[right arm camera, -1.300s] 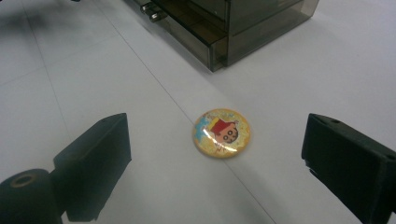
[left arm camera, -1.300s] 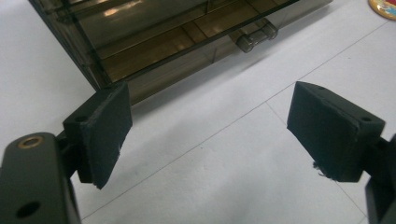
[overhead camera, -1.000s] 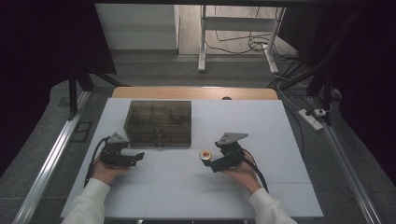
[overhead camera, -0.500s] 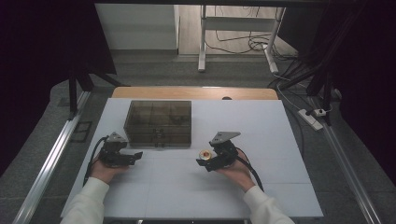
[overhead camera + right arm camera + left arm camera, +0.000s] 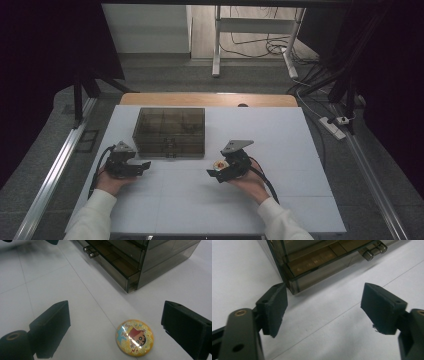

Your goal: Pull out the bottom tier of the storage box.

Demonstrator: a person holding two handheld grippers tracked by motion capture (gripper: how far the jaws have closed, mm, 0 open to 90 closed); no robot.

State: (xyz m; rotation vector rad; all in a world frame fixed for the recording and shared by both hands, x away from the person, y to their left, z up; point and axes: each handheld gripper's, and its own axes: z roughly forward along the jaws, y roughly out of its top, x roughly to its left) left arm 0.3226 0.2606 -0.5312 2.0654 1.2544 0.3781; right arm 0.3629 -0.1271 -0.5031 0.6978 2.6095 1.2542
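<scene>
White tabletop (image 5: 300, 150) fills the middle of a dim room, with cables and a stand on the floor beyond. At left, the left hand-held gripper (image 5: 141, 166) has just been closing a little, yet its jaws stand wide apart with nothing between them, aimed at the corner of the smoky plastic drawer box (image 5: 170, 131), whose contents are hard to make out. Farther right, the right hand-held gripper (image 5: 214, 173) is released, jaws spread either side of the cartoon badge (image 5: 134, 338), which lies flat on the tabletop, untouched, near the box's front.
</scene>
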